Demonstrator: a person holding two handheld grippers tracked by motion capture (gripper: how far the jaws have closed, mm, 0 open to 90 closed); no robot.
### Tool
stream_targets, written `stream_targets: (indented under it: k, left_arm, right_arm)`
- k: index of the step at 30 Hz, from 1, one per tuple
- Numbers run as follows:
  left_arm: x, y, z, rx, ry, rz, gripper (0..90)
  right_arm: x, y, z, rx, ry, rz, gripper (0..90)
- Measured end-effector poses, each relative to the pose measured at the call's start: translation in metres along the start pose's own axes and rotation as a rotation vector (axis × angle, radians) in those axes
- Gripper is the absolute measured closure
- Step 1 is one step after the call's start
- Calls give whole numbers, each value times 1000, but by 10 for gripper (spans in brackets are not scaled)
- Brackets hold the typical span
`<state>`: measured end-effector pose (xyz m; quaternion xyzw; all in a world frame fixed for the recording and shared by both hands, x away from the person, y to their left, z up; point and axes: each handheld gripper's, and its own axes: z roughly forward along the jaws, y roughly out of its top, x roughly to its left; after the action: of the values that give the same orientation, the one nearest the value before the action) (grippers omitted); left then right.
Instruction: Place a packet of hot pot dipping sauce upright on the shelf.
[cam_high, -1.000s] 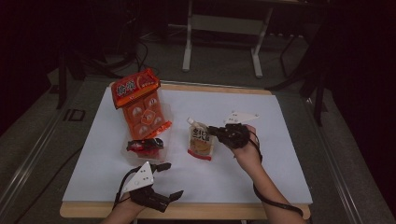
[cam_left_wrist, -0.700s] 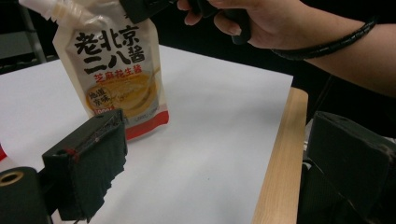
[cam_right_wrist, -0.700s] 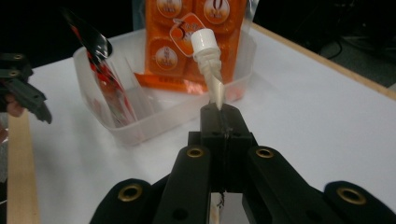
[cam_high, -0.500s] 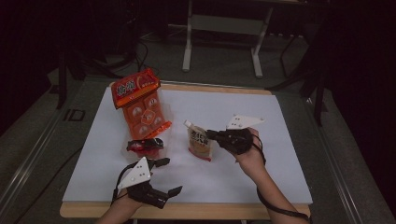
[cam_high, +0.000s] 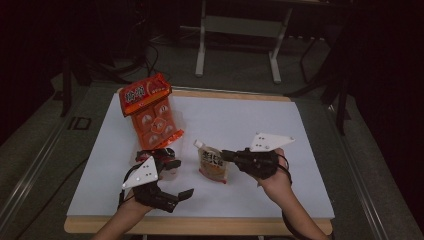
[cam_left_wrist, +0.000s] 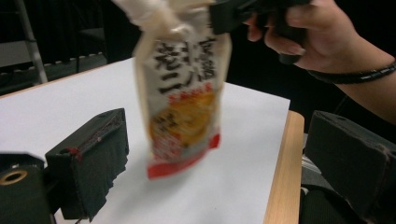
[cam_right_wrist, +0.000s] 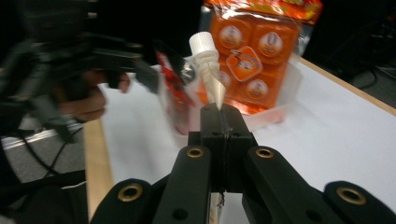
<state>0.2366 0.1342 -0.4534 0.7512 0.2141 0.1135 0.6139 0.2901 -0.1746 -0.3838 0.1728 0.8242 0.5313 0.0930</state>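
The right gripper (cam_high: 226, 155) has its two black jaws pressed together on the top edge of a small cream spouted pouch with an orange picture and a red bottom band (cam_high: 213, 167). In the right gripper view the jaws pinch the pouch's thin seam just below its white screw cap (cam_right_wrist: 204, 43), and in the left gripper view the pouch hangs upright, clear of the white sheet (cam_high: 240, 125) that covers the tabletop. It sits over the middle of the sheet, somewhat toward the near edge.

The left gripper (cam_high: 184, 194) is close to the near-left corner, its jaws spread wide apart with nothing between them; they point toward the hanging pouch.

Just beside the left gripper, toward the sheet's middle, lies a small red-and-black packet (cam_high: 164, 156), blurred in the close views. Behind it, toward the far-left corner, a large orange plastic pack of round cups with a red header card (cam_high: 150, 112) lies on the sheet, well apart from the pouch.
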Motion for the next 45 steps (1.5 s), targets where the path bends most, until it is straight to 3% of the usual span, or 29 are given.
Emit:
stream_targets:
  k: [7,8,12,14,15,16,19,20,24,29,34,38,42,45]
  left_arm:
    - [4,16,5,2,-48,43,78]
    - [4,19,5,0,-59,56,151]
    - [5,27,9,0,-84,65,171]
    - [5,30,12,6,-102,72,268]
    - [5,31,13,2,-110,75,268]
    - [7,33,15,11,-136,71,368]
    - [8,34,17,9,-151,69,484]
    - [8,35,19,4,-171,68,484]
    - [8,38,24,36,-155,90,639]
    - [9,40,29,72,-189,88,821]
    - [8,44,32,80,-203,118,875]
    - [11,48,34,81,-217,110,883]
    - [12,57,35,87,-199,143,884]
    - [15,65,32,86,-181,165,884]
  right_arm:
    - [20,5,-8,-22,62,-24,900]
    - [25,7,-8,-21,78,-34,900]
    - [29,8,-7,-21,95,-42,900]
    - [31,9,-7,-22,99,-49,900]
    - [31,9,-7,-25,99,-50,900]
    - [32,10,-7,-26,107,-52,900]
    - [32,10,-6,-23,110,-53,900]
    - [32,10,-6,-23,110,-51,900]
    - [32,9,-6,-19,110,-56,900]
    - [30,8,-9,-14,101,-53,900]
    - [26,5,-12,-23,86,-44,900]
    - [25,5,-15,-36,79,-38,884]
    - [23,7,-18,-57,57,-26,819]
    - [20,7,-23,-85,26,-19,705]
